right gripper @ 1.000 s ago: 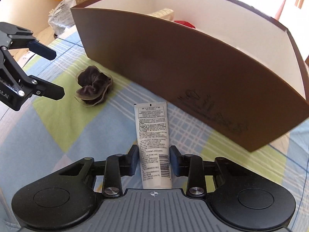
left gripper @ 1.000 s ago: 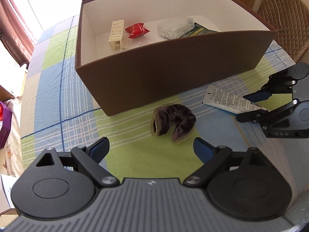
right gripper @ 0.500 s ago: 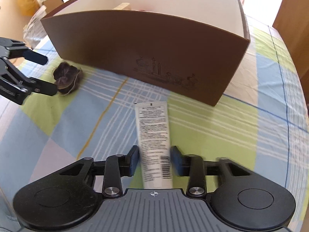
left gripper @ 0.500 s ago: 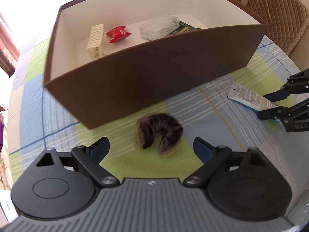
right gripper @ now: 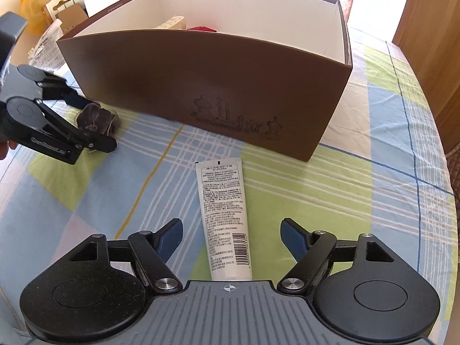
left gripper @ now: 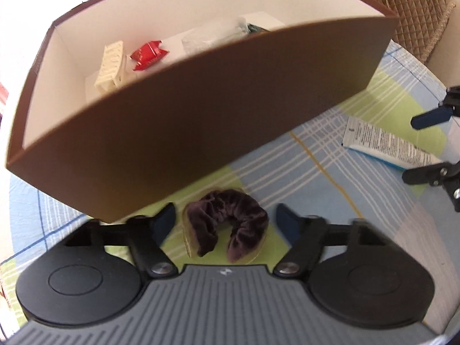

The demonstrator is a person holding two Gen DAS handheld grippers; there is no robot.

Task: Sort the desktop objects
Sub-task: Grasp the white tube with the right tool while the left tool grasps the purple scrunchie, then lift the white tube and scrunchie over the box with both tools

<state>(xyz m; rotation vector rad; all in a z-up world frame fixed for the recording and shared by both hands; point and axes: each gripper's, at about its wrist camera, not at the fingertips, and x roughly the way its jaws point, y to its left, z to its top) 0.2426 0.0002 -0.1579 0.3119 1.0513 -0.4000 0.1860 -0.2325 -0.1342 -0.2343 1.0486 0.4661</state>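
Straddling the dark brown velvet scrunchie (left gripper: 227,224) with spread fingers, the left gripper (left gripper: 225,220) is risking a pinch of checked tablecloth (left gripper: 302,166) underneath, while the equally open right gripper (right gripper: 231,235) is framing the white printed tube (right gripper: 225,218) before the brown cardboard box (right gripper: 201,86).

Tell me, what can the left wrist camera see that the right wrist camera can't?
Only the left wrist view shows the clear plastic packet lying in the box. Only the right wrist view shows the drawing printed on the box's brown wall, plus the yellow bag behind. Both show the box, the dark scrunchie, the white tube and the open left gripper.
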